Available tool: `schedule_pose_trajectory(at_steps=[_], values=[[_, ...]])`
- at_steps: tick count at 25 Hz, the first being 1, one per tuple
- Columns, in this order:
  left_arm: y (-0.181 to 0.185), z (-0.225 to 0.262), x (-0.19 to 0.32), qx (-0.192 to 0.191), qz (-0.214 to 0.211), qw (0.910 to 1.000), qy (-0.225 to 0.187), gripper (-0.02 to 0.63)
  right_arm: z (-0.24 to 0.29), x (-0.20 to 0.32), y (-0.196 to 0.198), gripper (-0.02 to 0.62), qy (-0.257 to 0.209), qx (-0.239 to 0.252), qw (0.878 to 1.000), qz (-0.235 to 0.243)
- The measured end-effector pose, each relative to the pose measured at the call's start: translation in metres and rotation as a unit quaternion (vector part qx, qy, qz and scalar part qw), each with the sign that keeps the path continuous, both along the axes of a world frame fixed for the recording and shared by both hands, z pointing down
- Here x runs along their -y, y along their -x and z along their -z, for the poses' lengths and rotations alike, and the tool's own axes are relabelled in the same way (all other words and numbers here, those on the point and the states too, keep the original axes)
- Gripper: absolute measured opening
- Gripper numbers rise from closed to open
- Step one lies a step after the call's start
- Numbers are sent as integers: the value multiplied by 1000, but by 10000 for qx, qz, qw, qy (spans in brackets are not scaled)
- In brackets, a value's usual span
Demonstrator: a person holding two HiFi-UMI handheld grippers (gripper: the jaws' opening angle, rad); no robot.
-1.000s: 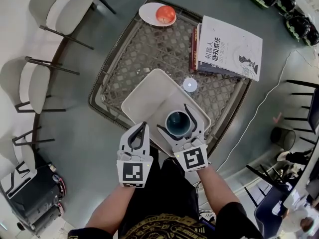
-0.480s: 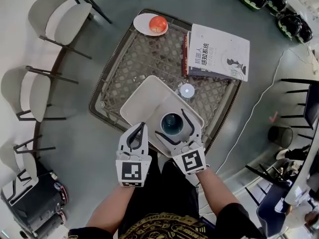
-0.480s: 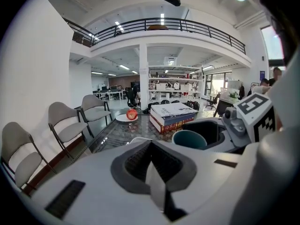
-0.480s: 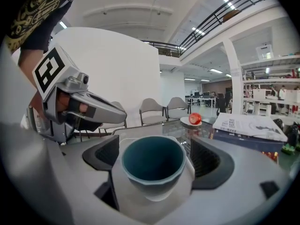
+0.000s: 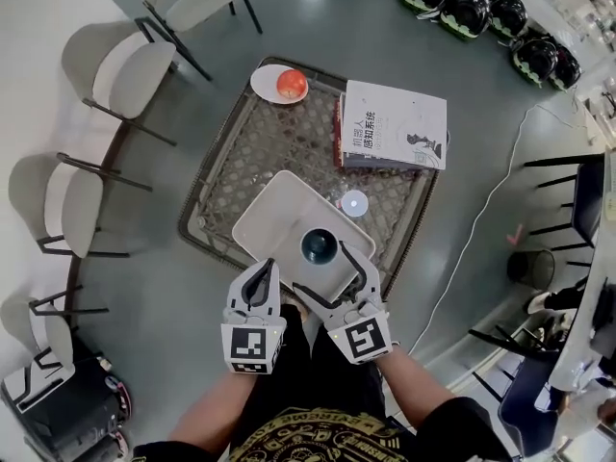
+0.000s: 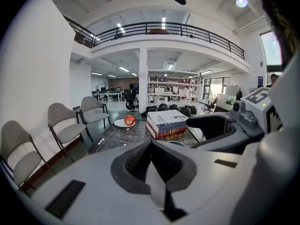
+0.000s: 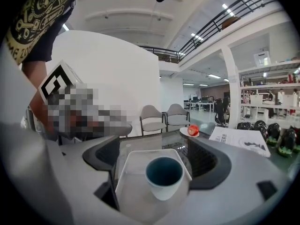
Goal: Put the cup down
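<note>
A white cup [image 5: 319, 246] with a dark teal inside stands upright on the white tray [image 5: 277, 218], near the tray's closest corner. My right gripper [image 5: 325, 269] is open. The cup sits at its fingertips, and there is a gap on each side. In the right gripper view the cup [image 7: 164, 176] stands on the tray [image 7: 133, 165] between the two spread jaws, touching neither. My left gripper [image 5: 262, 269] is shut and empty, just off the tray's near-left edge. Its jaws meet in the left gripper view [image 6: 152, 159].
The tray lies on a woven-pattern low table [image 5: 214, 186]. On the table also are a stack of books [image 5: 393, 125], a plate with a red apple [image 5: 292, 85] and a small white round object [image 5: 354, 201]. Chairs [image 5: 115, 61] stand to the left. Helmets [image 5: 462, 8] lie on the floor at far right.
The right gripper has drawn back toward me, so the cup now sits at its fingertips instead of deep between them. The cup stays on the tray. The head view has pulled back.
</note>
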State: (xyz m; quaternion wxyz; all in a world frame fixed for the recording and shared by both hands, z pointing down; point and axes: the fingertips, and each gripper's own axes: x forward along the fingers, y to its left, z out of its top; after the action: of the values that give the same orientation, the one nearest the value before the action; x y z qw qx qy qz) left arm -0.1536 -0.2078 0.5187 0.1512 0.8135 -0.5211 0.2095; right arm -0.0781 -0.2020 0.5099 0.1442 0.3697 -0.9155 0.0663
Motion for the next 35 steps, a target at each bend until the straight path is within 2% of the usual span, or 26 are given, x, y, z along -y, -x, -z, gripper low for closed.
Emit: schedule_pose_trajectory(at_steps=[5, 6, 13, 15, 21, 24, 35], values=[[-5, 25, -21, -128, 18, 9999, -49, -3, 41, -23, 3, 455, -42, 240, 9995, 203], [-7, 31, -25, -149, 27, 9999, -78, -3, 48, -28, 2, 436, -70, 259, 9994, 229], [-18, 74, -42, -267, 117, 9987, -427, -3, 82, -52, -15, 254, -186, 254, 9992, 240], [-20, 82, -45, -275, 159, 9983, -488, -3, 87, -56, -19, 219, -216, 221, 9991, 285], [-36, 96, -66, -278, 253, 9976, -581, -3, 95, -71, -35, 27, -322, 169, 9989, 292], [-45, 100, -79, -255, 331, 9972, -627, -3, 98, -81, -41, 6, -333, 206, 9986, 362], [-46, 112, -116, -102, 713, 9950, -697, -3, 107, -108, -45, 6, -322, 339, 9960, 767]])
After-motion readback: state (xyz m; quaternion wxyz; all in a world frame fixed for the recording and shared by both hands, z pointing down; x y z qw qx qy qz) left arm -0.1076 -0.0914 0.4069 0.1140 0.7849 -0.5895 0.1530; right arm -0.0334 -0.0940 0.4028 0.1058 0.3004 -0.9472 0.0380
